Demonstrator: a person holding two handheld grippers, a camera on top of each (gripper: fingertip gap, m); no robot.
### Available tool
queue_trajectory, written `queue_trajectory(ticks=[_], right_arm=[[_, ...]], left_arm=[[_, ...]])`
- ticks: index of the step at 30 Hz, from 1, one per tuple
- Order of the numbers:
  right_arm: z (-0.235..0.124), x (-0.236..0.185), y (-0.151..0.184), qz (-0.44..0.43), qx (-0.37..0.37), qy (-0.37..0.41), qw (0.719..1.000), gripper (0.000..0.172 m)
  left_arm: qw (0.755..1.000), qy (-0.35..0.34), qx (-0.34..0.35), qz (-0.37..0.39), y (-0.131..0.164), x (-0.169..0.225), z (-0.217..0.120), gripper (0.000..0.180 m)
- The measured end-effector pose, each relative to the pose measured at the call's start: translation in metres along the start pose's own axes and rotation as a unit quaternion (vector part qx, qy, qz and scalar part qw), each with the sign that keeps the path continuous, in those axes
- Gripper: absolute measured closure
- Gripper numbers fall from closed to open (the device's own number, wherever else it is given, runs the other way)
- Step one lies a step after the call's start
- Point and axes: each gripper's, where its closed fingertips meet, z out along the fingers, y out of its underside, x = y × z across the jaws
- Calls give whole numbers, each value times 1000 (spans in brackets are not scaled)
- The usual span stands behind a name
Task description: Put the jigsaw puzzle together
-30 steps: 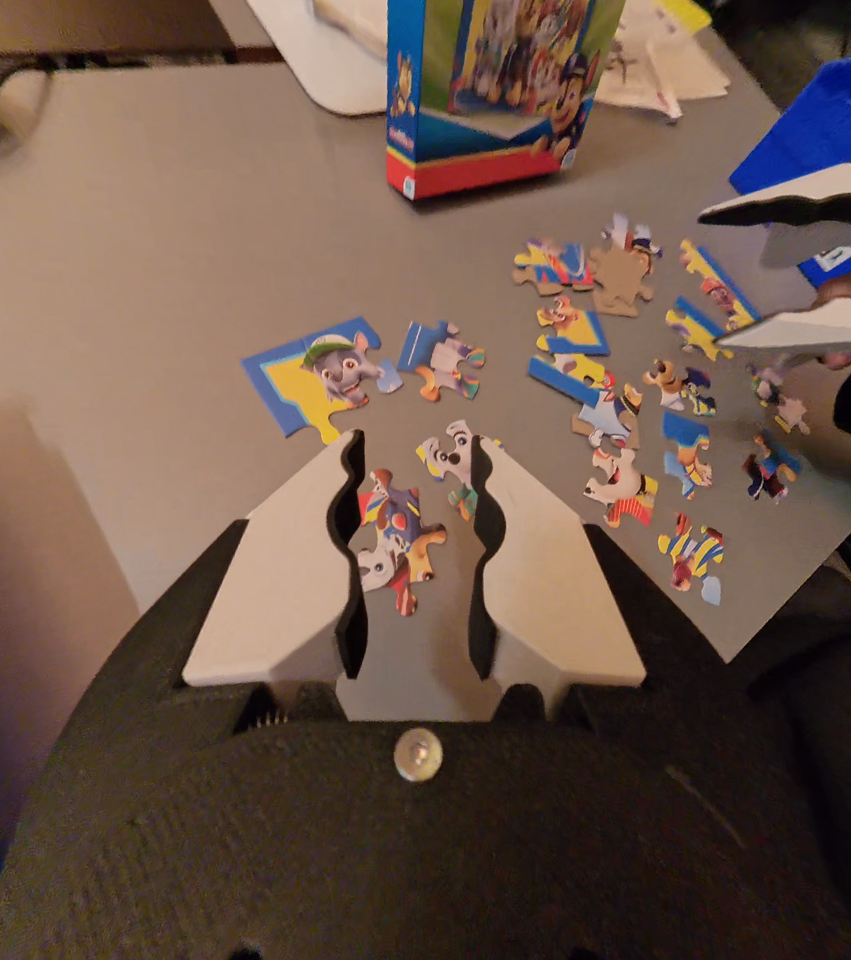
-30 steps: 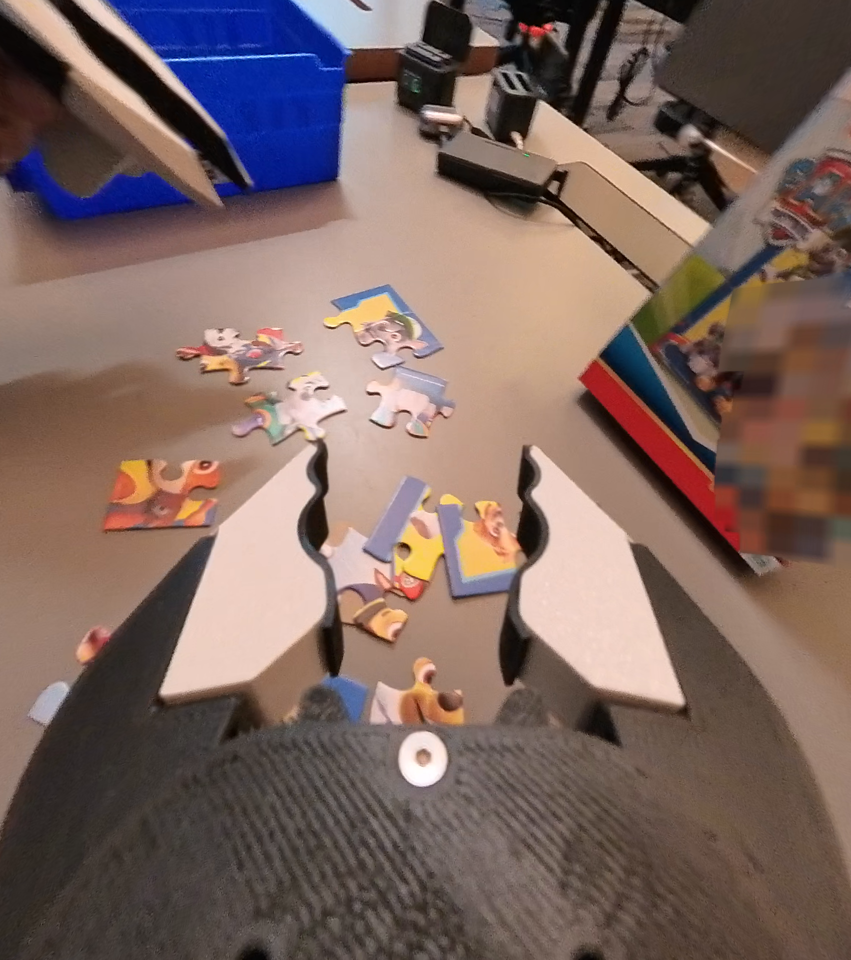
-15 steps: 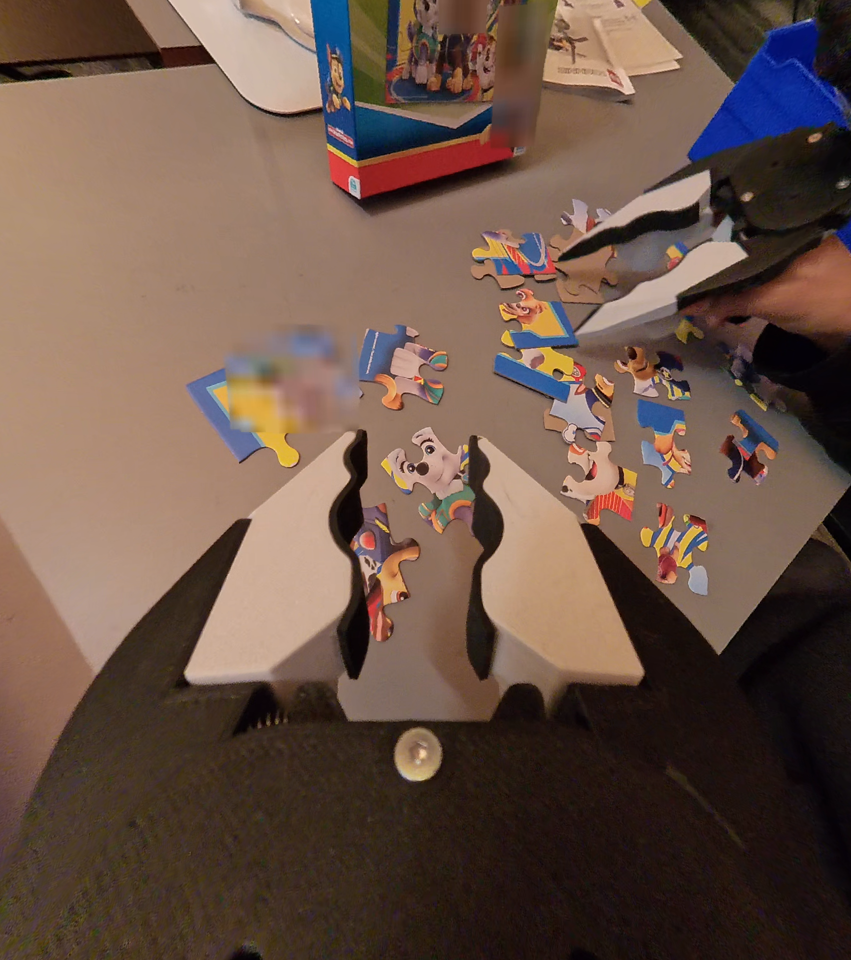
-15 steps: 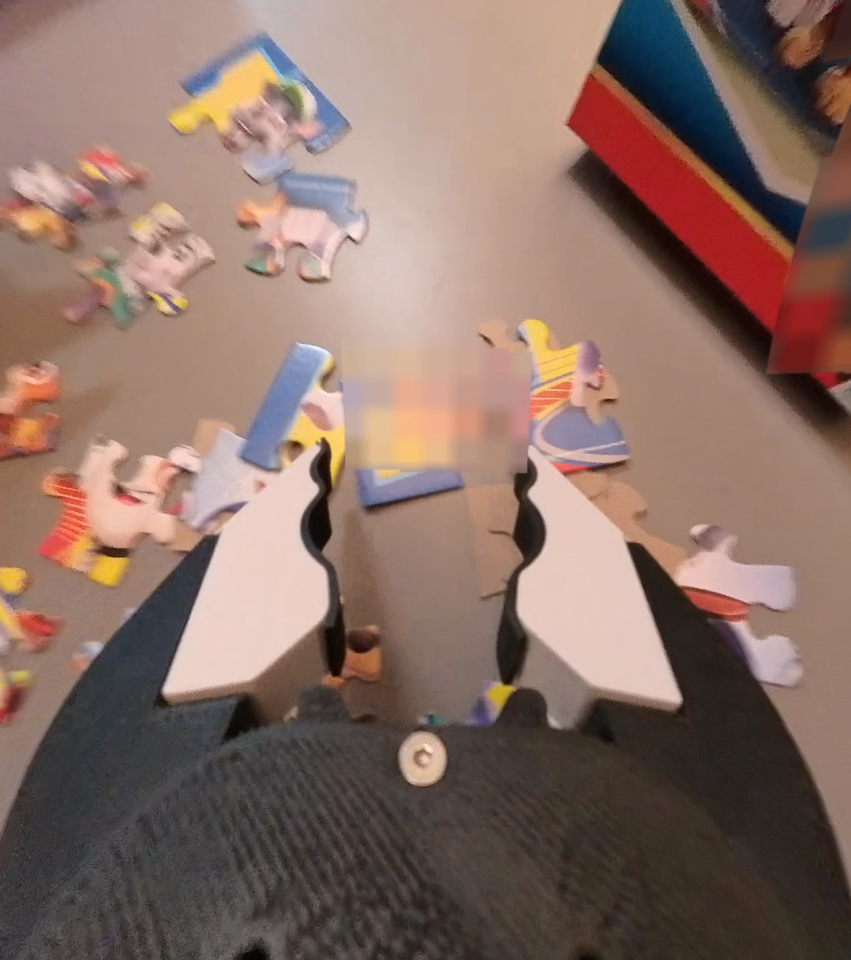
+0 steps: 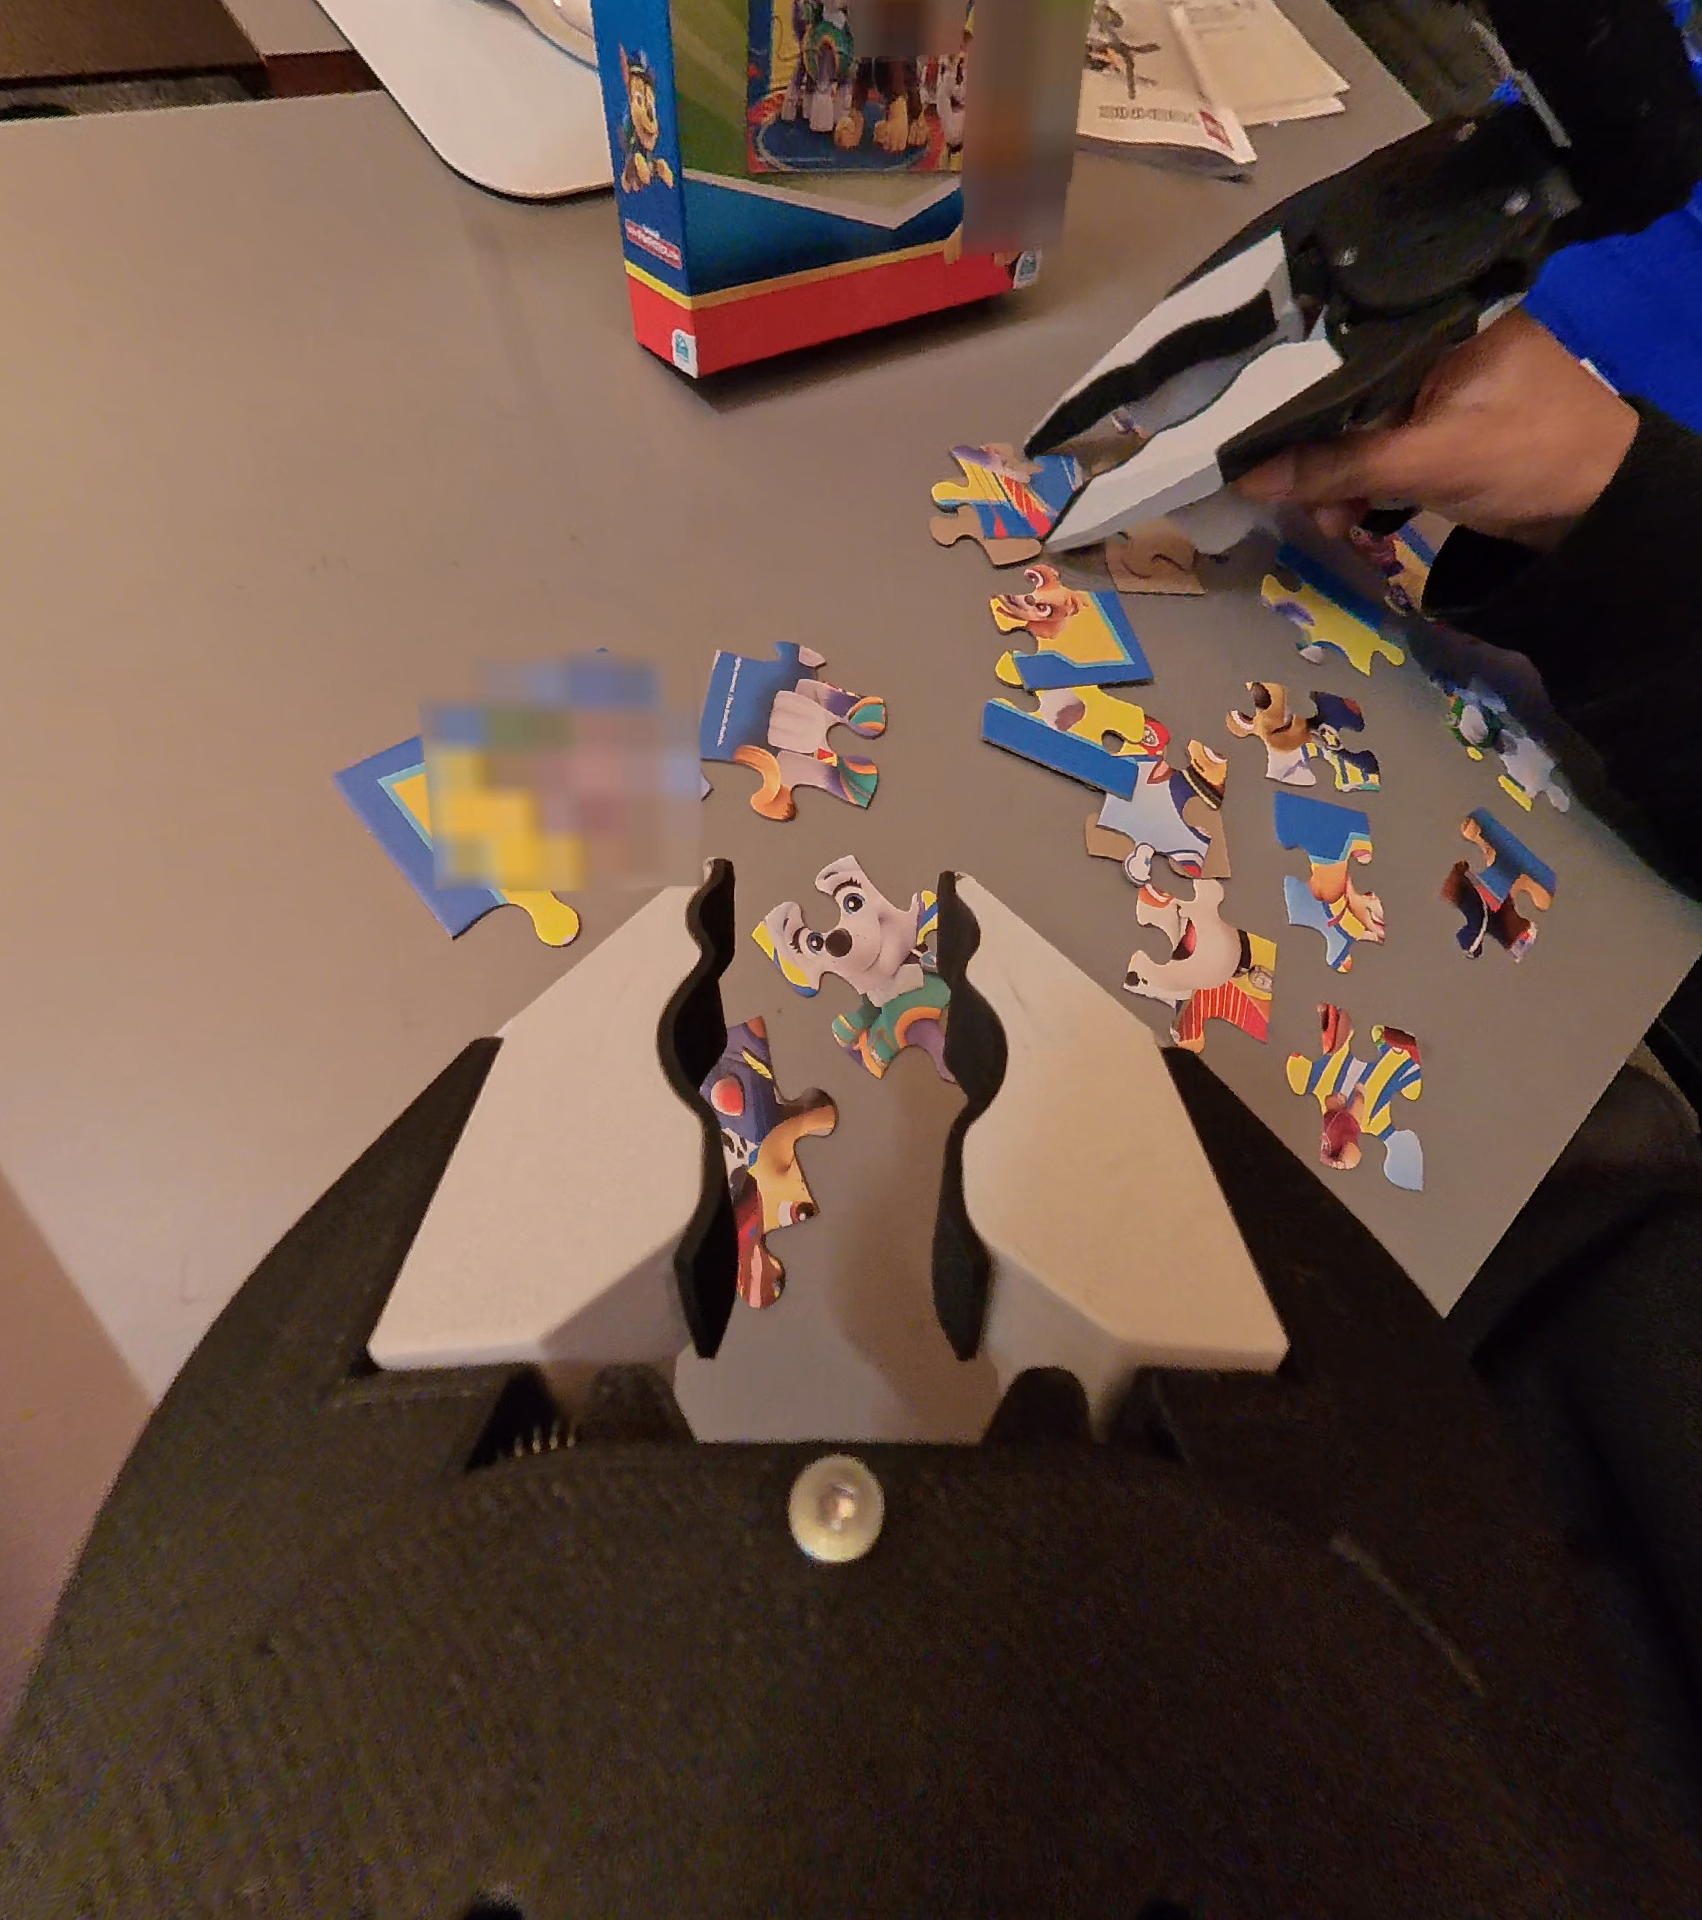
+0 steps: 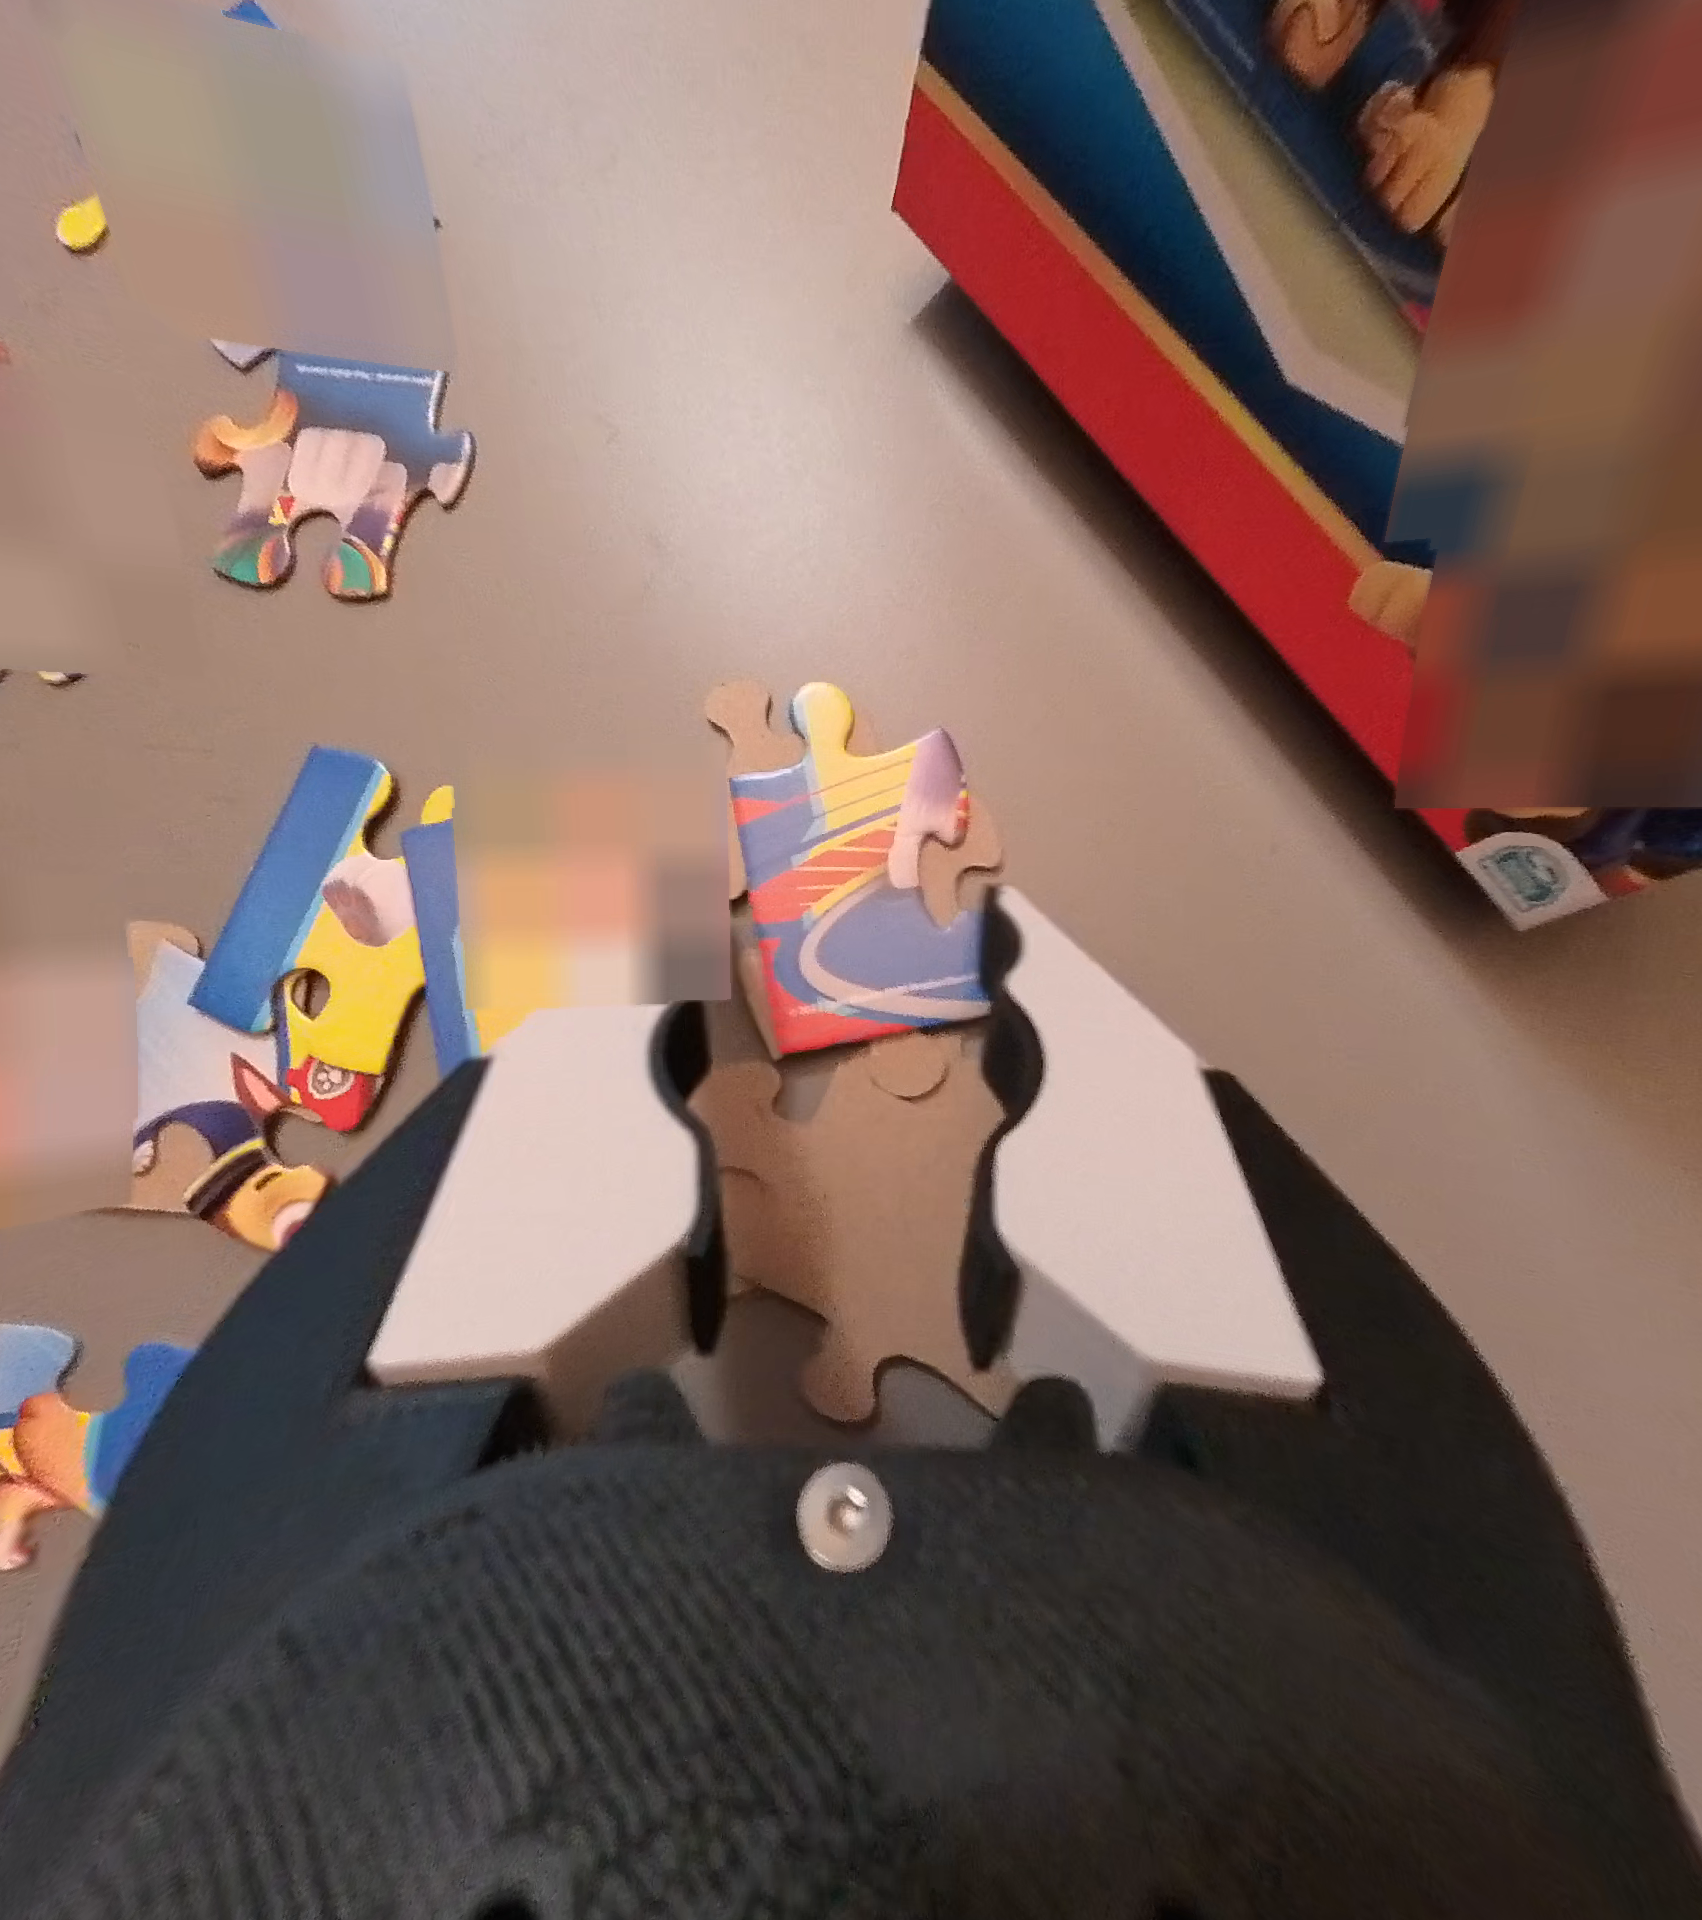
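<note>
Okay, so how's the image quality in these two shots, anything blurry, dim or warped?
Left wrist view: dim warm light, sharp on the puzzle pieces, wide-angle bending at the table edge, mosaic patches over a piece and the box. Right wrist view: softer overall, the box and pieces on the left smeared, several mosaic patches.

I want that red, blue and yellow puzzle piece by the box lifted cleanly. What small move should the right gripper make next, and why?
Probably ease the right gripper slightly forward, then close. Its jaws stand open around a brown face-down piece, and the coloured piece lies mostly beyond the fingertips, overlapping it.
</note>
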Motion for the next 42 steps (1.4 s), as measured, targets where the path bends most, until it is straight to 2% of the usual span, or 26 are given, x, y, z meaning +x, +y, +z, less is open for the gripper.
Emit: queue_trajectory(ticks=[1,3,4,7,15,18,24,25,27,30,35,42], right_arm=[[0,-1,1,-10,-4,5,1000,130],[0,-2,1,-20,-5,10,1000,132],[-1,-3,1,-24,-4,11,1000,141],[-8,-4,-8,-29,23,18,999,141],[-38,-22,-44,11,105,-30,994,141],[-26,-23,-55,-1,93,-19,996,141],[29,-47,-71,-5,46,-34,998,141],[34,-50,-74,-2,48,-42,998,138],[35,-50,-77,5,47,-50,998,120],[17,-34,-69,5,43,-27,999,121],[-11,-8,-30,-5,12,5,1000,121],[-6,1,-1,-10,-19,-12,1000,123]], left_arm=[[1000,2,1,-1,0,0,1,144],[1000,7,3,-4,0,0,2,144],[1000,9,4,-4,-1,1,2,144],[1000,13,7,0,-2,4,3,144],[999,35,18,8,-7,18,7,144],[999,39,22,10,-9,22,8,144],[999,32,25,26,-12,27,3,144],[999,31,29,27,-13,27,1,144],[999,34,35,23,-15,26,-3,144],[998,36,43,15,-15,21,-7,144],[997,58,60,-4,-18,18,-10,145],[997,62,54,0,-17,23,-5,146]])
